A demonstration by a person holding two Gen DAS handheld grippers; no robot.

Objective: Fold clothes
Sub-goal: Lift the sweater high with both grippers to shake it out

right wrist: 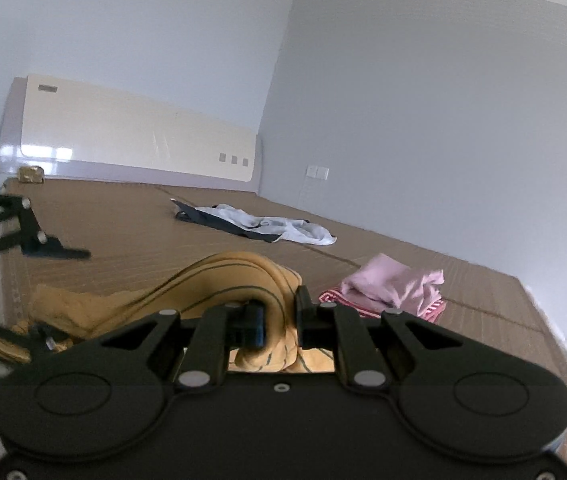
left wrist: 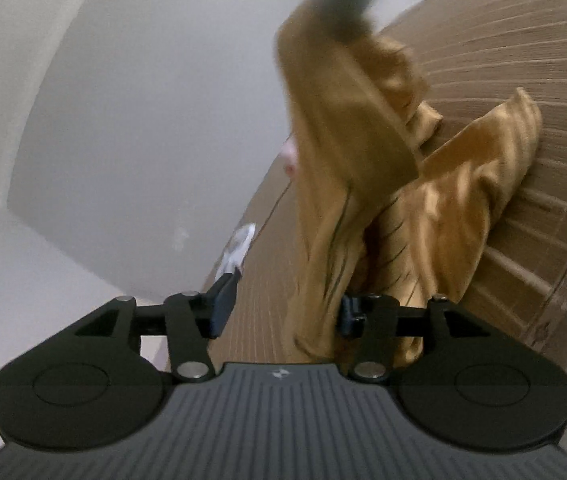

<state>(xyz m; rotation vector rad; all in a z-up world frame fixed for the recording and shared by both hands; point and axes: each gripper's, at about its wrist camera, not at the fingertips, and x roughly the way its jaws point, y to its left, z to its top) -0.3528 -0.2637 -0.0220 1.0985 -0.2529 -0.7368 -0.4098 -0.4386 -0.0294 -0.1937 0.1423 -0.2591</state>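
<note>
**Jaws: right pinching cloth, left spread**

Right gripper (right wrist: 279,320) jaws pinch a bunched fold of the mustard garment (right wrist: 243,276), lifted above the bed (right wrist: 123,220). Left gripper (left wrist: 283,312) jaws wide apart, garment (left wrist: 363,160) hanging against one finger. White-and-black garment (right wrist: 267,226) and pink garment (right wrist: 391,284) lie farther back on the bed.

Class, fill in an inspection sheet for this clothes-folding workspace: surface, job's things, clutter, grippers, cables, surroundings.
Surface: brown woven mat covering a bed.
Job's things: mustard striped garment bunched and partly lifted; white and dark garment lying unfolded farther back; pink garment crumpled to the right.
Clutter: small yellowish item by the headboard, too small to identify.
Grippers: right gripper pinches a fold of the mustard garment; left gripper open, the cloth draped over one of its fingers.
Cables: nothing seen.
Surroundings: glossy cream headboard, plain pale walls, wall switch plate.
</note>
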